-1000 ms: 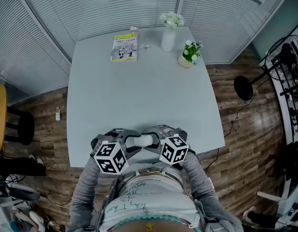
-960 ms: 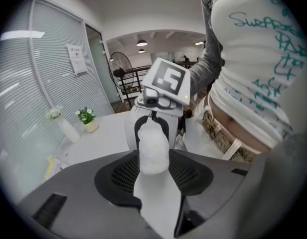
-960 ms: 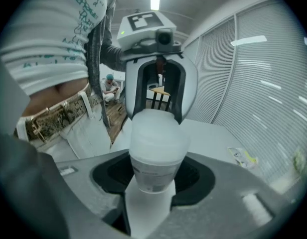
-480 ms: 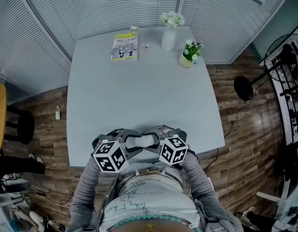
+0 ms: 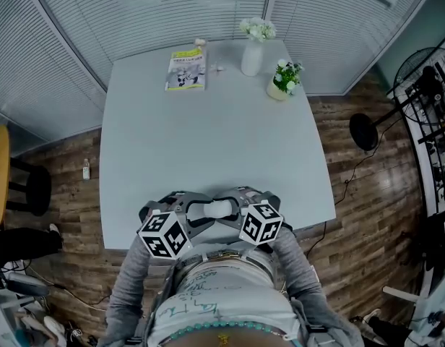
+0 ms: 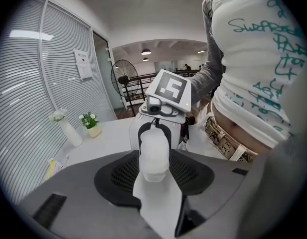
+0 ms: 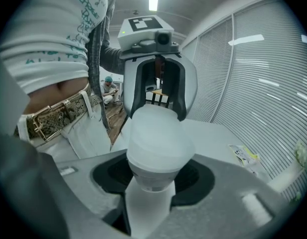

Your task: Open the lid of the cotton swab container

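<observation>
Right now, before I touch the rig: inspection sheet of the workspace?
Surface: grey table, things only at its far and near edges.
Job's things: white cotton swab container at the near edge, lid not seen off.
Clutter: booklet, vase, potted plant, all far edge.
Grippers: left tongs and right tongs each closed on one end of the container.
Cables: one cable on the floor, right of the table.
Surroundings: blinds, wood floor, fan.

Head view overhead; opposed close gripper views sharing the container (image 7: 156,143).
</observation>
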A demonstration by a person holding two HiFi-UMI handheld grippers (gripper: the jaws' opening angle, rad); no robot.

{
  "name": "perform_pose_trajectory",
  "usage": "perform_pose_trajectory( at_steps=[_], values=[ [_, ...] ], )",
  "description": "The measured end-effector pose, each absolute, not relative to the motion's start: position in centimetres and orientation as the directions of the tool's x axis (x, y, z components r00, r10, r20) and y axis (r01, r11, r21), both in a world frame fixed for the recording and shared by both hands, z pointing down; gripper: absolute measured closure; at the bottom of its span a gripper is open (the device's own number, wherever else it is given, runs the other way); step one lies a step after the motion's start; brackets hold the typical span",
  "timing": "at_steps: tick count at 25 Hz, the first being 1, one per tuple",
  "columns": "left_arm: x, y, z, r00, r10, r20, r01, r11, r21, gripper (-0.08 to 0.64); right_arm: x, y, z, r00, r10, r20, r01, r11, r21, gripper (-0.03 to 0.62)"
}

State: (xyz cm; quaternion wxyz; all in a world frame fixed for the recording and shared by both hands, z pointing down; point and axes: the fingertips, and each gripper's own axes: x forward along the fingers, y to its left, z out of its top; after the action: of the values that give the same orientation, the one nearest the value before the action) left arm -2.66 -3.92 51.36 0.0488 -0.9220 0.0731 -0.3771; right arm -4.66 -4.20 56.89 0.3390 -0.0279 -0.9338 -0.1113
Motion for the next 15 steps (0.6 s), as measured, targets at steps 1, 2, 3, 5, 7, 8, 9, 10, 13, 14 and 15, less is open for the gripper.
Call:
perform_pose_trajectory(
  at_steps=[1,2,3,5,7,8,9,10,13,14,15],
  values=[
    [-2.64,-3.94,51.28,0.710,-0.173,0.683,-0.098,-0.984,-0.148,0.373,-4.64,-4.21,56.82,-0.771,-0.022,0.637,0.127,0.974,0.188,0.385],
    [-2.63,-3.92,51.19,0.715,-0.174,0.677,-0.097,-0.984,-0.151,0.373,-4.62,-4.20,56.73,-0.773,-0.021,0.634,0.128,0.974,0.188,0.385],
    [-2.66,-3.89,51.12,0.720,-0.174,0.672,-0.094,-0.984,-0.154,0.371,-4.61,-4.17,56.67,-0.774,-0.019,0.632,0.129,0.974,0.187,0.385],
    [-2.81,-3.83,50.98,0.724,-0.174,0.667,-0.089,-0.983,-0.159,0.370,-4.63,-4.02,56.72,-0.772,-0.016,0.635,0.132,0.974,0.185,0.385],
    [-3.03,-3.81,50.79,0.725,-0.179,0.665,-0.092,-0.982,-0.163,0.365,-4.58,-3.82,57.01,-0.765,-0.014,0.644,0.134,0.974,0.182,0.385],
    [-3.16,-3.83,50.73,0.724,-0.182,0.666,-0.093,-0.982,-0.167,0.360,-4.55,-3.78,57.15,-0.763,-0.014,0.646,0.134,0.974,0.180,0.385],
    [-3.29,-3.87,50.71,0.720,-0.183,0.669,-0.090,-0.981,-0.172,0.353,-4.53,-3.79,57.22,-0.763,-0.014,0.647,0.133,0.975,0.178,0.385],
    [-3.40,-3.92,50.75,0.716,-0.185,0.673,-0.086,-0.980,-0.178,0.350,-4.51,-3.88,57.24,-0.763,-0.015,0.646,0.131,0.975,0.177,0.387],
    [-3.53,-4.32,50.70,0.711,-0.220,0.667,-0.094,-0.971,-0.219,0.350,-4.42,-4.19,57.35,-0.762,-0.018,0.647,0.123,0.977,0.173,0.387],
    [-3.52,-4.50,50.54,0.715,-0.238,0.657,-0.108,-0.967,-0.233,0.350,-4.36,-4.26,57.40,-0.760,-0.020,0.649,0.121,0.978,0.172,0.387],
    [-3.52,-4.68,50.33,0.721,-0.252,0.646,-0.123,-0.963,-0.239,0.350,-4.29,-4.33,57.42,-0.759,-0.023,0.651,0.119,0.978,0.173,0.387]
  ],
)
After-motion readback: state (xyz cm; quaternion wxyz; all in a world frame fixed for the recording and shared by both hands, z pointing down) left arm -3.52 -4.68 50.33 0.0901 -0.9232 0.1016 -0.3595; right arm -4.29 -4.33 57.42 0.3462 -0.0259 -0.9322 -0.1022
